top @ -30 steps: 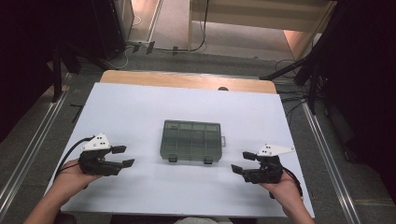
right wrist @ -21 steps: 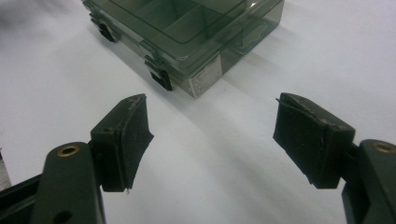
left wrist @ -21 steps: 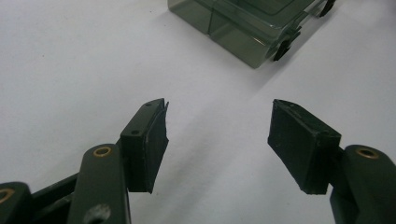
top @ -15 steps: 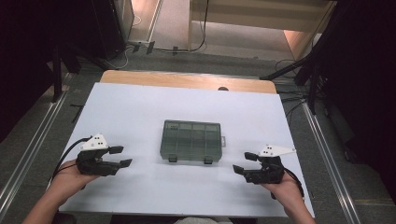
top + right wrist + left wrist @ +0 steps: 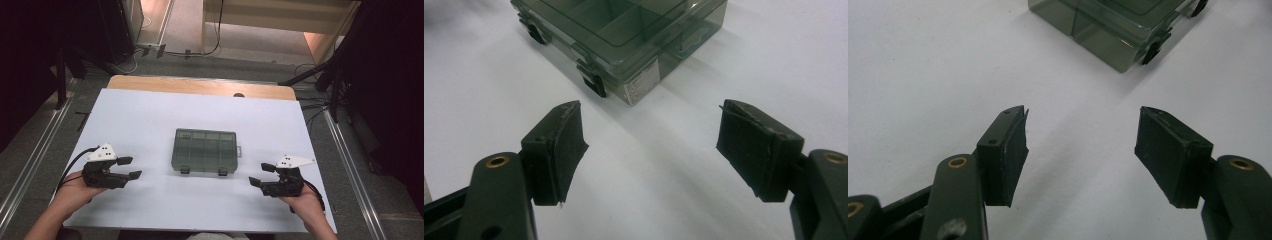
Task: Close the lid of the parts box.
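A smoky green clear plastic compartment box [image 5: 205, 151] lies closed in the middle of the white table top [image 5: 150, 115], its two dark latches facing the person. My left gripper [image 5: 129, 168] rests at the front left, held in a hand, jaws open and pointing right toward the box. Its own view has the box corner [image 5: 1108, 25] ahead, beyond the empty gap of the left gripper [image 5: 1080, 145]. My right gripper [image 5: 261, 174] sits at the front right, open, pointing left. Ahead of the right gripper [image 5: 651, 145], the box [image 5: 624, 35] lies with a white label on its side.
The white top ends in a bare wooden strip [image 5: 200, 86] at the far edge. Metal rails [image 5: 350, 165] run along both sides on the floor, with cables and stands beyond. Open white surface lies around the box on every side.
The left gripper has shifted very slightly toward the left front; otherwise both hands and the box stand as before.
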Available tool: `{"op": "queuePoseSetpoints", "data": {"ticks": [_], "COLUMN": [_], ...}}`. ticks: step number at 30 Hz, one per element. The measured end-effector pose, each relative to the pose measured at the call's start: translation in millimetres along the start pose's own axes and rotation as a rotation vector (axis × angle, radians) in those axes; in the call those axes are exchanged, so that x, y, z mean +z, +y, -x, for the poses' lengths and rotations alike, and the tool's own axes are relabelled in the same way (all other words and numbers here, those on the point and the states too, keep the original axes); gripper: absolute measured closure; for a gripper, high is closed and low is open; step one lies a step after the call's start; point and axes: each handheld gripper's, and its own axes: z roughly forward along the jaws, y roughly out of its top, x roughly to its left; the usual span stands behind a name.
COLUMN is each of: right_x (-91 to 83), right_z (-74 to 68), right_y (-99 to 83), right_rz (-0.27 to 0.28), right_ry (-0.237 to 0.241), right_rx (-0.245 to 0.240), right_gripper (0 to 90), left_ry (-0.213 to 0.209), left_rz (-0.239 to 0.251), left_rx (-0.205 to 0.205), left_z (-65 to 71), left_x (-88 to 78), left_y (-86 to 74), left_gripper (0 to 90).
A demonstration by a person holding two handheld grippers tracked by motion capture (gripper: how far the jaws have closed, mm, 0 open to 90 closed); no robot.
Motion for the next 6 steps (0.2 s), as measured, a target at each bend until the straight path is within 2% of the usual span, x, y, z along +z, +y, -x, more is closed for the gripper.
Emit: {"op": "queuePoseSetpoints", "data": {"ticks": [6], "right_x": [0.0], "right_z": [0.1], "right_y": [0.1], "right_rz": [0.001], "right_ry": [0.003], "right_rx": [0.002], "right_gripper": [27.3], "left_ry": [-0.003], "left_rz": [0.001], "left_rx": [-0.003], "left_z": [-0.1], "left_x": [-0.2], "left_y": [0.2], "left_gripper": [36.8]}}
